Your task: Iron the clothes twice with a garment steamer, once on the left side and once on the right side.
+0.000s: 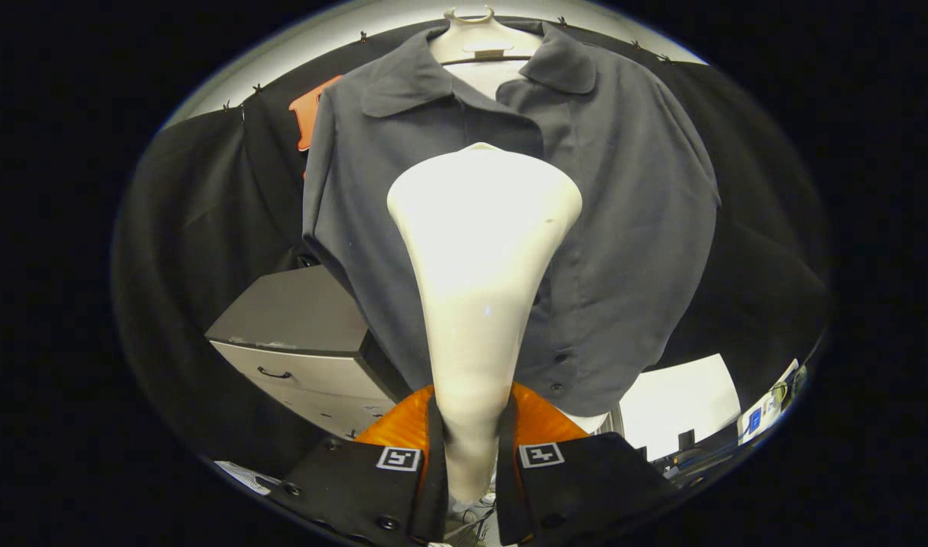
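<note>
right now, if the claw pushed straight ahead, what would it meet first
The claw, shut on the garment steamer, would likely press the steamer's head into the grey shirt on its hanger; the gap between them is unclear.

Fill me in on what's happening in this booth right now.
A hand-held gripper is clamped on the handle of a white garment steamer, both fingers pressing its sides. The steamer's wide head points at the front of a dark grey collared shirt hanging on a white hanger. A grey drawer cabinet stands below the shirt's sleeve. Whether the head touches the fabric cannot be told.
</note>
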The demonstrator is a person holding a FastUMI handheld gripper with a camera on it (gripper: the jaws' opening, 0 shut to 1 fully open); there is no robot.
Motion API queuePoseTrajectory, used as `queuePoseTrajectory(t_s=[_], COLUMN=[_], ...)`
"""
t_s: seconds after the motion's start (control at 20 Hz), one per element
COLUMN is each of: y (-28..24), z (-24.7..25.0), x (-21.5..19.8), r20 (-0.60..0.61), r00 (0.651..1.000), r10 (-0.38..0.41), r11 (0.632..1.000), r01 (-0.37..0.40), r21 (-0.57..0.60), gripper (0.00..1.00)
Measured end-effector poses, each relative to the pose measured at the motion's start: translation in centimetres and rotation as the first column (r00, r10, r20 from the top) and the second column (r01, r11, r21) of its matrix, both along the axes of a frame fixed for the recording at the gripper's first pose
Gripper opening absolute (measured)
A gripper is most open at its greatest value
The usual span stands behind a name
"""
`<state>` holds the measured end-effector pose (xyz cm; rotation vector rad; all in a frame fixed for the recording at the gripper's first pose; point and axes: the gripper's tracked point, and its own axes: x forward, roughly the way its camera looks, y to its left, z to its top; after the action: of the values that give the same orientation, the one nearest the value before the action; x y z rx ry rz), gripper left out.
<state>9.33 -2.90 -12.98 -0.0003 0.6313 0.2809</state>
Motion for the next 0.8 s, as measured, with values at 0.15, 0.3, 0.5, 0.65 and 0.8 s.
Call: queuePoseTrajectory(t_s=[0.15,0.3,0.5,0.65,0.8], y=[-1.0,-1.8,-3.1,-4.8,-6.4], z=[2.6,4.5,6.9,7.8,8.1], x=[1.0,2.0,3.3,4.1,5.3], r20=[0.046,0.083,0.125,0.143,0.147], r00=[0.999,0.995,0.990,0.985,0.980], r10=[-0.028,-0.046,-0.069,-0.098,-0.131], r11=[1.000,0.999,0.998,0.995,0.991], r01=[0.027,0.046,0.069,0.099,0.132], r21=[0.009,0.005,0.008,0.005,0.009], gripper=[0.33,0.33,0.33,0.33,0.33])
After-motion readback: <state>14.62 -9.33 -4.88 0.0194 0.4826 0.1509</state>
